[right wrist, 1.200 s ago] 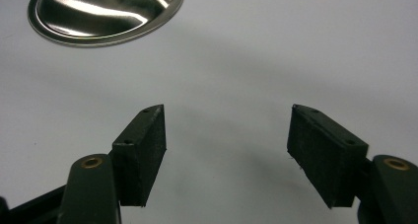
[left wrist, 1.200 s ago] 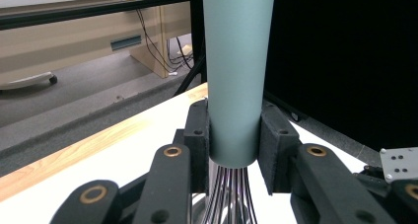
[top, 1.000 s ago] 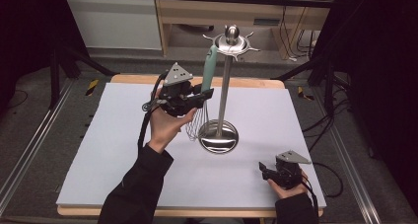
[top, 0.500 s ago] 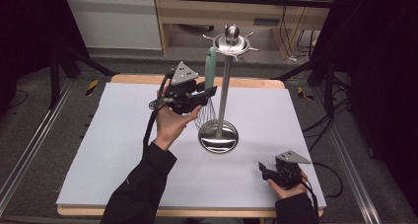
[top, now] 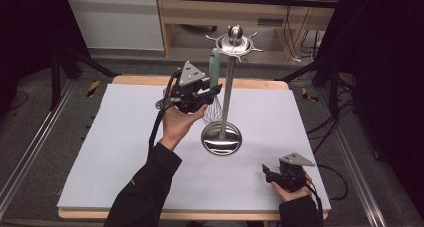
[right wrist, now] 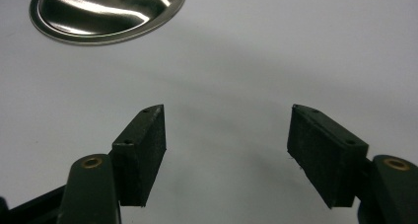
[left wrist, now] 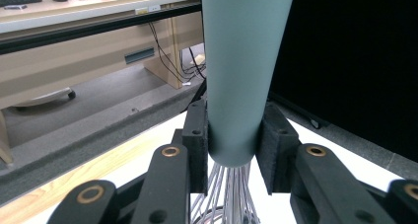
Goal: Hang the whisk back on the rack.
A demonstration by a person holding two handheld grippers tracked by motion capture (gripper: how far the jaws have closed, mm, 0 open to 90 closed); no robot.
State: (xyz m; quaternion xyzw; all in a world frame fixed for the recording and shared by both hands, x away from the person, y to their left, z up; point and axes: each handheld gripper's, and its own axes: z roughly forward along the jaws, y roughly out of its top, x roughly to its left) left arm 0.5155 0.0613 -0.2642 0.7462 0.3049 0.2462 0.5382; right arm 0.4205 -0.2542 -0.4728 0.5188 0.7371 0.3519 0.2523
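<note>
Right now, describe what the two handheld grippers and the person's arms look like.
Both the left gripper and the right gripper are black, each topped by a grey three-cornered plate and trailing a black cable. Their jaws end in black blocky pads on arms with brass-coloured rivets. The sleeves are black.

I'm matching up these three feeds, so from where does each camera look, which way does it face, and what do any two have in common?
High view: above the person's side, looking forward and down on the table; both forearms and grippers show.
Left gripper view: rides the left gripper, looking along its jaws clamped on the whisk.
Right gripper view: rides the right gripper, jaws open, facing the white tabletop.
Shared: the stand's round base in the high and right gripper views.
</note>
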